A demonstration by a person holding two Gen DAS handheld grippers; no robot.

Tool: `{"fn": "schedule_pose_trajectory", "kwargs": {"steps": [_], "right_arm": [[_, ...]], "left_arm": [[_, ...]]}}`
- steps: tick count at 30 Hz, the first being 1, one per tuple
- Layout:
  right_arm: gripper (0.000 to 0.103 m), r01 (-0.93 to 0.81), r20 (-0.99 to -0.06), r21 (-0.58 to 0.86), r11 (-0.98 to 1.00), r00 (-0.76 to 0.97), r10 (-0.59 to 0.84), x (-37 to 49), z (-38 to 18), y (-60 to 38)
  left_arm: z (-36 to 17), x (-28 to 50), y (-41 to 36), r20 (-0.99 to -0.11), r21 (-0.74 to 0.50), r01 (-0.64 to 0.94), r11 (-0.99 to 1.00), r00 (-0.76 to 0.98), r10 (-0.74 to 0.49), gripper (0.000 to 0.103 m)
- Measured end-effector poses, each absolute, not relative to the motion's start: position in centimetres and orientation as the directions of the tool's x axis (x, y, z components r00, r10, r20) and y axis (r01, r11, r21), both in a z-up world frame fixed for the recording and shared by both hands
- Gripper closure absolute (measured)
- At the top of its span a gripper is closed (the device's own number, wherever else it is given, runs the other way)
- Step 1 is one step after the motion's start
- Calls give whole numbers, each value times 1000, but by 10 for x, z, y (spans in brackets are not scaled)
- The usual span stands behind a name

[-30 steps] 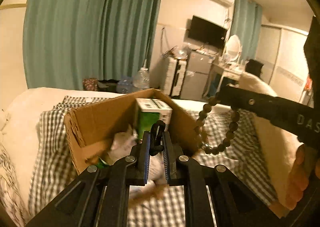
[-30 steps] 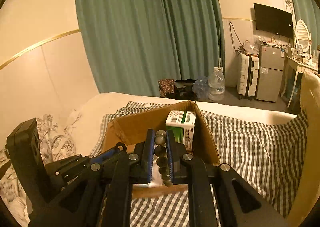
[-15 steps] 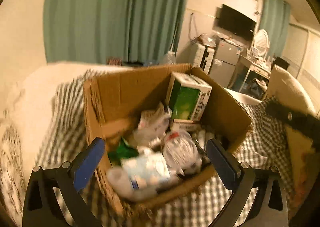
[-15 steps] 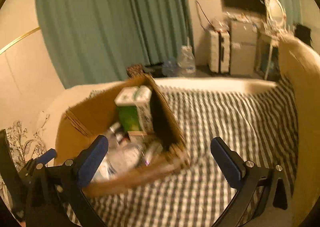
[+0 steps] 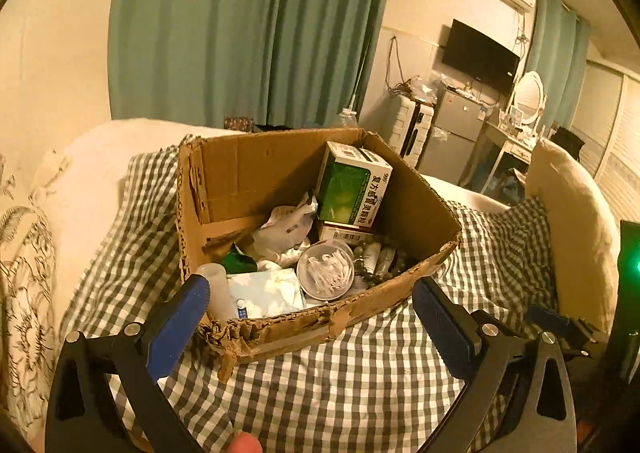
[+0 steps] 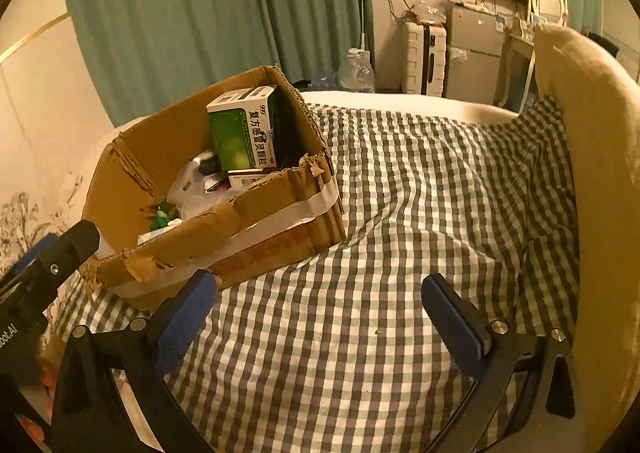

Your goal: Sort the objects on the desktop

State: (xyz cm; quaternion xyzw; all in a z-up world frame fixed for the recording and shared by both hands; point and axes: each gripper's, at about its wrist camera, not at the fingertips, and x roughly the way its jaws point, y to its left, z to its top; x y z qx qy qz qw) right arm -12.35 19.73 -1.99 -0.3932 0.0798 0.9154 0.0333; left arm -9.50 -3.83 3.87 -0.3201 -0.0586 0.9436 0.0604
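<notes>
The cardboard box (image 5: 280,181) sits on the checked blanket (image 5: 360,381) on a bed, full of small things. The green medicine box (image 5: 352,189) stands upright at the back; it looks light and stiff, so its flat sides are good to pinch. The round clear tub (image 5: 325,271) looks smooth and may slip. The soft tissue pack (image 5: 266,291) would squash. The left gripper (image 5: 310,311) is wide apart and holds nothing. The right gripper (image 6: 318,303) is also wide apart, empty, above bare blanket.
</notes>
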Motion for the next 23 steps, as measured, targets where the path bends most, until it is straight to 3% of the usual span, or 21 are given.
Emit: {"fn": "schedule_pose_trajectory", "kwargs": {"steps": [4, 11, 23], "right_arm": [[0, -122, -701, 76, -990, -712, 34, -119, -13, 191], [0, -110, -701, 48, -993, -712, 45, -120, -11, 184], [0, -102, -718, 25, -994, -694, 53, -124, -21, 176]], "left_arm": [[42, -90, -37, -575, -105, -31, -994, -814, 86, 0], [39, -94, -39, -589, -101, -23, -995, -804, 78, 0], [28, -95, -42, -587, -144, -82, -986, -795, 152, 0]]}}
